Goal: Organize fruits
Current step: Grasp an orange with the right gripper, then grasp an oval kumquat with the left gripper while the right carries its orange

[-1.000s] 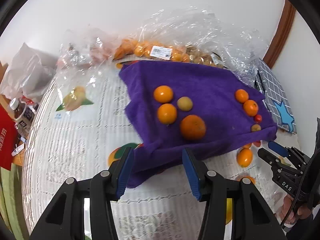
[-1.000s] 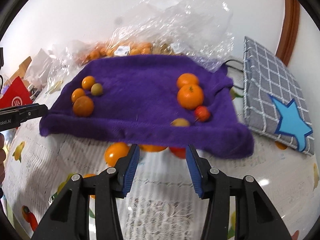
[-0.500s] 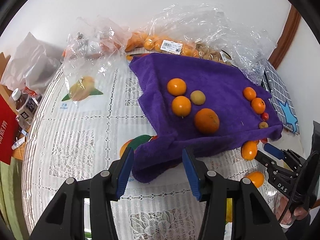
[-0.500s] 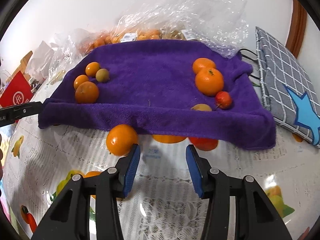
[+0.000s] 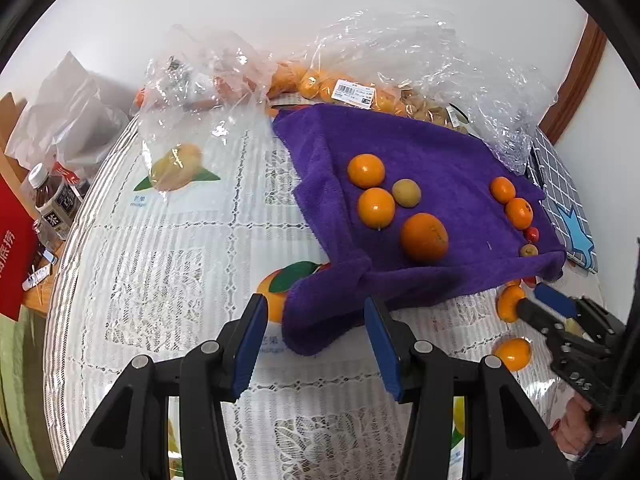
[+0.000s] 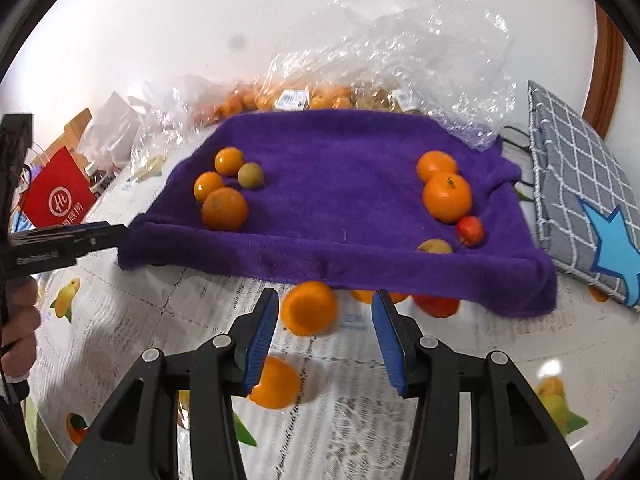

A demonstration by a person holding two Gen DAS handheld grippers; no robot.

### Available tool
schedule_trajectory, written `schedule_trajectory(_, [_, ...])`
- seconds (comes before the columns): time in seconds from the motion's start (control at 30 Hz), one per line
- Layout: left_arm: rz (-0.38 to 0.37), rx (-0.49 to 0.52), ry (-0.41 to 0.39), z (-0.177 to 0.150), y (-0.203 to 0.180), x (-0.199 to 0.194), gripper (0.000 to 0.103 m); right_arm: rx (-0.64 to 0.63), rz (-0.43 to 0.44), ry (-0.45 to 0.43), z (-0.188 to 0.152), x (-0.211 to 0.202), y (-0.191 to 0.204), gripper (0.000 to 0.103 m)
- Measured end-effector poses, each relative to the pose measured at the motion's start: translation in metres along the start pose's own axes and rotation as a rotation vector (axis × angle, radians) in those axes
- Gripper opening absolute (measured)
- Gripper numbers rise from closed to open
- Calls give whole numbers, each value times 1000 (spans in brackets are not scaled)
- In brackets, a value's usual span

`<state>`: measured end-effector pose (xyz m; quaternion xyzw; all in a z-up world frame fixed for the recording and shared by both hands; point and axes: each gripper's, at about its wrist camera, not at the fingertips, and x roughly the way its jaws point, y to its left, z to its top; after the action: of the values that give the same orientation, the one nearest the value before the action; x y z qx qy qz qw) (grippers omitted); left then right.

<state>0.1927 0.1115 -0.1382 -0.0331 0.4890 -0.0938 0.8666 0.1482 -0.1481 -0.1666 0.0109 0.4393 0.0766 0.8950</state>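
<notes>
Right tongs (image 6: 324, 336) have advanced, spread around the orange (image 6: 308, 308) beside the purple towel (image 6: 340, 184); centre it, then squeeze gently. Left tongs (image 5: 314, 340) spread, empty.

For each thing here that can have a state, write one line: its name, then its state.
Left gripper: open, empty, at the towel's folded corner.
Right gripper: open, an orange between its fingers, not gripped.
Purple towel: spread out, front edge rumpled, fruit on top.
Plastic bags: crumpled, holding fruit.
Water bottle: capped, upright.
</notes>
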Motion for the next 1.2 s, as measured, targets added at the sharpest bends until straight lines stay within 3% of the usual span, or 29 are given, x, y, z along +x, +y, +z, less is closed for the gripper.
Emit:
schedule_trajectory(0.37, [-13, -16, 2, -1, 14, 5, 48, -11, -28, 53, -7, 33, 13, 44])
schedule_trajectory(0.43, [-17, -20, 4, -2, 15, 6, 48, -13, -43, 49, -6, 35, 14, 35])
schedule_trajectory(0.57, [-22, -11, 6, -3, 10, 7, 48, -10, -46, 51, -6, 34, 13, 34])
schedule_trajectory(1.07, [-53, 46, 9, -10, -39, -1, 48, 28, -102, -42, -11, -28, -24, 34])
schedule_trajectory(1.2, [-104, 62, 32, -18, -63, 4, 48, 57, -123, -48, -18, -42, -43, 34])
